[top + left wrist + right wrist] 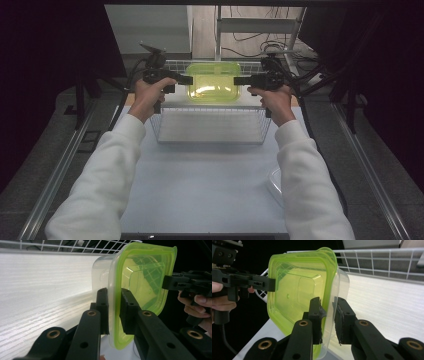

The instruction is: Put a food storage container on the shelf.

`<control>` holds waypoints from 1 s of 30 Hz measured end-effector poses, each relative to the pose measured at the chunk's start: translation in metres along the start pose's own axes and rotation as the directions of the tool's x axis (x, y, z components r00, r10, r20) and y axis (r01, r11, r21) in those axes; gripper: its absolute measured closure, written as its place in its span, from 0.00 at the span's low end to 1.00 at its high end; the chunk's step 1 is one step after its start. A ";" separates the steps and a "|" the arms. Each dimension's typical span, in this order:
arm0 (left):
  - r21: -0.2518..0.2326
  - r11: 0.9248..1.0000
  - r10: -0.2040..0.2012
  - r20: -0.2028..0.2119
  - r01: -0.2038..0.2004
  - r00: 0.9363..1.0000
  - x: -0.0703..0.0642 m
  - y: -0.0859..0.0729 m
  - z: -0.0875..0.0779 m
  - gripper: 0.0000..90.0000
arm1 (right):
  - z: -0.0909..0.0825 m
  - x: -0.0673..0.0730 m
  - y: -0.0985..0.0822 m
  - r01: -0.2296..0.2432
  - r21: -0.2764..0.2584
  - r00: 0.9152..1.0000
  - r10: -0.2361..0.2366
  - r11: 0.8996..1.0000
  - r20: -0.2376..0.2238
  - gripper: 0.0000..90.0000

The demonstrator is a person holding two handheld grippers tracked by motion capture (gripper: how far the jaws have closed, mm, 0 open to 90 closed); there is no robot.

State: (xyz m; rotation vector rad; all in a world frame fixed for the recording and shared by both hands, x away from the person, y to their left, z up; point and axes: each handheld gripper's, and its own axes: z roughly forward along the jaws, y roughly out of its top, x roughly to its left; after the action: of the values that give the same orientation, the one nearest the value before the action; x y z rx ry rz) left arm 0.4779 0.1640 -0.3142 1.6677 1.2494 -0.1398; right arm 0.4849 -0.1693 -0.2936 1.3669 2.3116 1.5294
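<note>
Two grippers on one box here, one at each end. On the left, the left gripper (pixel 187 80) comes in with its jaws pinched onto the left rim of the container (pixel 214 82), a clear plastic tub with a see-through green lid (pixel 214 75) snapped on top. In the left gripper view you can see it nicely: one black pad sits on the clear tub side and the other on the green lid side, with the lid's rim squeezed between them.

The container is up off the surface, hanging between the two grippers over the far part of the wire basket (pixel 212 135), close to the basket's back wall. The basket itself sits on the far half of the white table (pixel 200 190), roughly centred between its left and right edges, and its floor under the box looks bare.

On the right, the right gripper (pixel 239 80) does the same thing on the opposite rim, jaws clamped on the lid edge, pads on either side of it in the right gripper view. Both hands wear white sleeves (pixel 107 180).

Further right, near the table's right edge and closer to the person, there's another clear plastic piece (pixel 274 186) lying flat, partly hidden by the right forearm, so I can't tell exactly what it is.
</note>
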 end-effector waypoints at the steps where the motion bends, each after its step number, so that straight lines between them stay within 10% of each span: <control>1: 0.000 1.000 0.000 0.000 0.000 1.000 0.000 0.000 0.000 0.88 | 0.002 -0.002 0.001 -0.013 0.006 1.000 0.013 1.000 0.000 0.85; 9: -0.014 0.996 -0.091 0.020 0.091 0.996 0.014 0.008 0.009 0.87 | 0.016 -0.017 0.004 -0.098 0.039 0.995 0.099 0.994 -0.011 0.82; 17: -0.015 0.986 -0.168 0.035 0.169 0.985 0.027 0.012 0.019 0.84 | 0.026 -0.030 0.002 -0.232 0.020 0.972 0.233 0.972 -0.022 0.80; 26: -0.031 0.987 -0.156 0.028 0.157 0.987 0.029 0.011 0.024 0.79 | 0.031 -0.034 0.000 -0.306 -0.007 0.952 0.305 0.952 -0.019 0.79; 30: -0.070 0.991 -0.112 0.015 0.113 0.994 0.025 0.009 0.025 0.54 | 0.031 -0.032 -0.002 -0.340 -0.043 0.939 0.338 0.939 -0.059 0.58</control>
State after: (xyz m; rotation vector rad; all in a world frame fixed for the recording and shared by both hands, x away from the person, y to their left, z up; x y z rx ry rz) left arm 0.5074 0.1622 -0.3353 1.5352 1.3258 -0.1711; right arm 0.5178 -0.1689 -0.3236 1.8088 2.1265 1.7149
